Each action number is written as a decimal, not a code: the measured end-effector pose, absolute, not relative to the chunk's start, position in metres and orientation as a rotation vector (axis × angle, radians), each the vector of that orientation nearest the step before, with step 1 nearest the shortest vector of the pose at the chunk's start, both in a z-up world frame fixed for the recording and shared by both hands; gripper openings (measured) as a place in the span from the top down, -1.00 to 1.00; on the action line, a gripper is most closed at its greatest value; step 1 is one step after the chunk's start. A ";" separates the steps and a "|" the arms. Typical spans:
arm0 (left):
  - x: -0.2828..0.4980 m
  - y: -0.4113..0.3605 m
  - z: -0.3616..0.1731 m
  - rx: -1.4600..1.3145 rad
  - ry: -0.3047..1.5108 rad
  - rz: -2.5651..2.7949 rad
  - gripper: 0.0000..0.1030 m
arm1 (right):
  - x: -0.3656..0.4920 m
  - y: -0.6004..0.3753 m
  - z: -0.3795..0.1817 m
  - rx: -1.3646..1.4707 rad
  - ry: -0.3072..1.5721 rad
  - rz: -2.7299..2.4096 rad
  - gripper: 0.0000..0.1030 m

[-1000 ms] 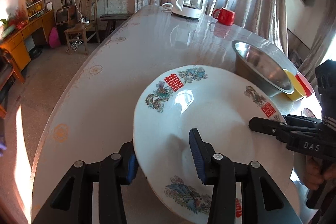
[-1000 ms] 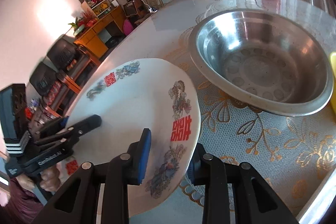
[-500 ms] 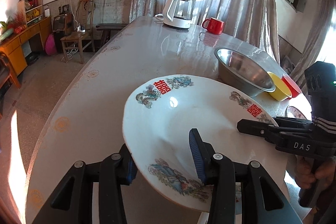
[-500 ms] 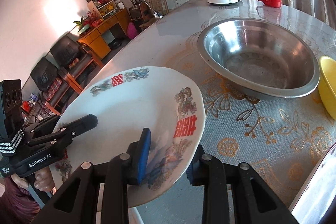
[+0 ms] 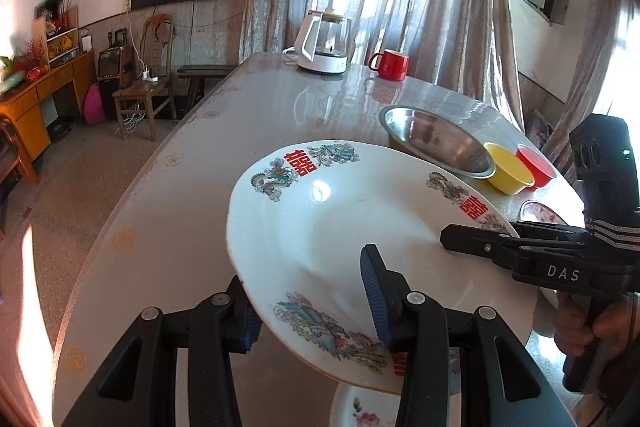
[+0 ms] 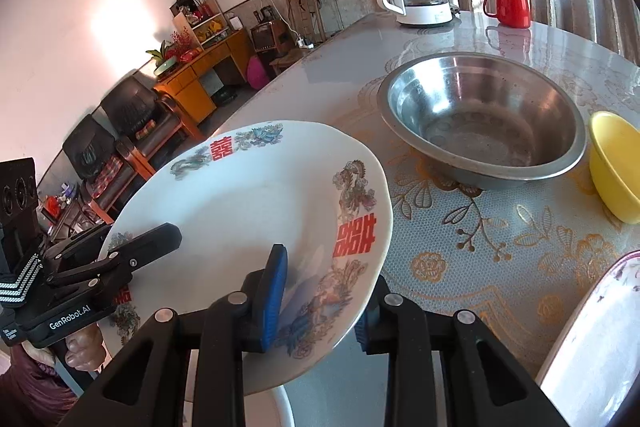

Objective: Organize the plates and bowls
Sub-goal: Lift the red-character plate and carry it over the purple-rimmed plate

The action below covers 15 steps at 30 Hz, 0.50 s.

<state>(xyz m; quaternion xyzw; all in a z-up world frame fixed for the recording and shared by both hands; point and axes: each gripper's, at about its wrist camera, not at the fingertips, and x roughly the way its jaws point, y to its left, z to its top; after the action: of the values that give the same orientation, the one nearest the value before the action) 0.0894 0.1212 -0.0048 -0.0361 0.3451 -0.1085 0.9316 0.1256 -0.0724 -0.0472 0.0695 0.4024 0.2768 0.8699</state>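
A large white plate [image 5: 340, 227] [image 6: 248, 203] with red characters and dragon prints hangs tilted above the table's near edge. My left gripper [image 5: 310, 307] is shut on its near rim, one blue pad over it and one under. My right gripper [image 6: 320, 303] is shut on the opposite rim the same way. Each gripper shows in the other's view, the right gripper [image 5: 472, 247] at the right and the left gripper [image 6: 148, 239] at the lower left. A steel bowl [image 5: 436, 143] [image 6: 484, 119], a yellow bowl [image 5: 508, 173] [image 6: 616, 163] and a red bowl [image 5: 536, 167] stand in a row beyond.
A flowered plate [image 5: 360, 411] lies under the held one, and another plate [image 6: 596, 343] lies at the right. A glass kettle [image 5: 324, 43] and red mug [image 5: 390, 65] stand at the table's far end. Left of the table [image 5: 248, 115] are chairs and cabinets.
Both grippers have lifted the plate up and drawn it back toward the table's near edge. More of the table and the bowls shows beyond it now.
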 end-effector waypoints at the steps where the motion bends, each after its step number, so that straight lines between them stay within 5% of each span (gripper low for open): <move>1: 0.087 0.119 -0.002 -0.077 0.699 -0.227 0.15 | 0.122 -0.075 -0.044 0.147 0.833 0.579 0.45; 15: 0.050 0.044 0.027 -0.043 0.650 -0.410 0.12 | 0.066 -0.154 -0.011 0.239 0.762 0.500 0.45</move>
<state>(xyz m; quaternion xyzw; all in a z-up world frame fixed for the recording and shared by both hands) 0.0504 0.0436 0.0270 -0.0210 0.3171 -0.1998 0.9269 0.0661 -0.1535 -0.0109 0.1150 0.3670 0.2409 0.8911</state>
